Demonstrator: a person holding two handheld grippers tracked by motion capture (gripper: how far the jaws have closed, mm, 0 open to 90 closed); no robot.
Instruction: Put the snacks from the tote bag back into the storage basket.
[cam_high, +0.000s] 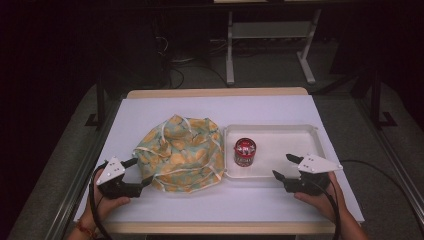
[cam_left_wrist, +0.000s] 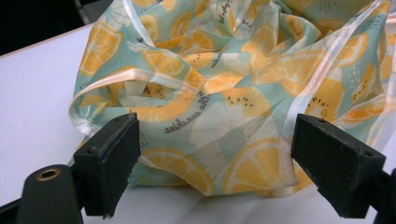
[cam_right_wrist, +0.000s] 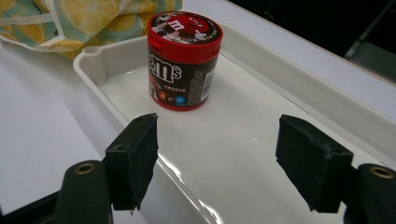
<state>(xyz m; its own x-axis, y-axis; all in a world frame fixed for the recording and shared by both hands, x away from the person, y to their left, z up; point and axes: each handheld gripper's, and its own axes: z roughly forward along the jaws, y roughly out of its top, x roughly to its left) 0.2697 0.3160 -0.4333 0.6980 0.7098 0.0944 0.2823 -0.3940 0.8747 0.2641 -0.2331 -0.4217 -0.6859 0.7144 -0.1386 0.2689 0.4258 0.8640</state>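
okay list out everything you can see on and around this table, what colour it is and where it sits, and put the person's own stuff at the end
Table: one, white top with a wood edge, centre of the high view.
Tray: one, white, right half of the table.
Candy tub: one, red lid and dark label, upright at the tray's left end.
Fabric bag: one, pale green with orange slices and cream trim, crumpled left of the tray.
Metal frame: one, grey, on the floor behind the table.
Left tool: one, black, open, beside the bag.
Right tool: one, black, open, at the tray's near edge.
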